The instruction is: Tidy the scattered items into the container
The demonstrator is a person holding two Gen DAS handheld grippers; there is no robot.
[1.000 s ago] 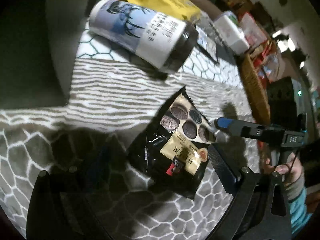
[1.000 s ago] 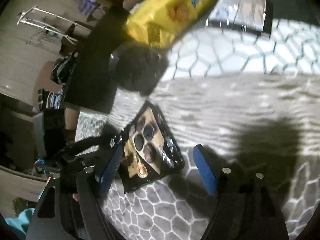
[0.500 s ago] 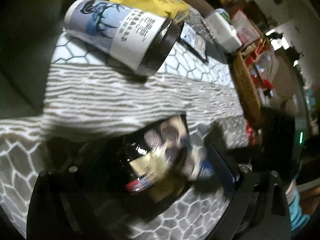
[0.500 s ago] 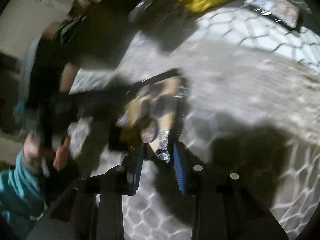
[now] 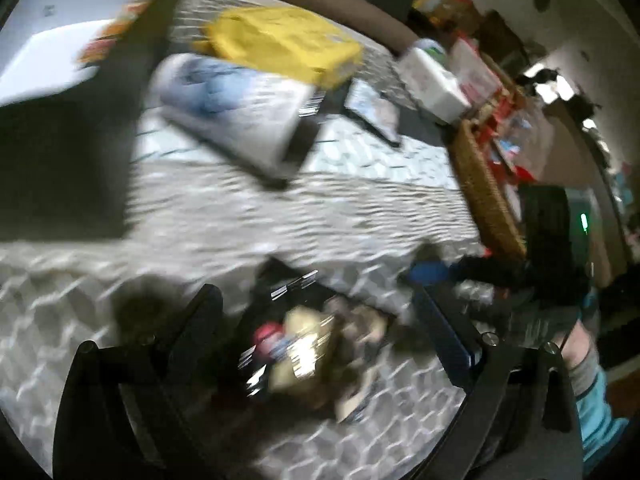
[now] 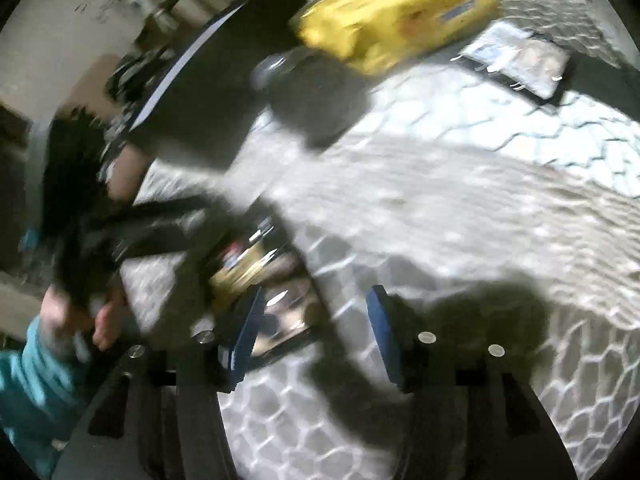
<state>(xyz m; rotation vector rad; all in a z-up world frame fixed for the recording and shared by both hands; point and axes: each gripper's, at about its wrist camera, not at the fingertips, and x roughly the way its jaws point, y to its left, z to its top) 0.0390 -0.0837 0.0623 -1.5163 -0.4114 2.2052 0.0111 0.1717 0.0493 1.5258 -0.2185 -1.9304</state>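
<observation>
I'm not reading any text here, both views are smearing. Print on the yellow bag (image 6: 394, 16) at upper centre, the white canister (image 5: 236, 114) at upper left and the black snack packet (image 5: 304, 344) at lower centre is blurring past legibility.

Two grippers (image 5: 316, 320) (image 6: 312, 320) — one yellow bag (image 5: 280, 42), one lying canister (image 5: 236, 114), two dark snack packets (image 5: 304, 344) (image 5: 374, 110), one wicker basket (image 5: 486, 192), one white box (image 5: 430, 76).
</observation>
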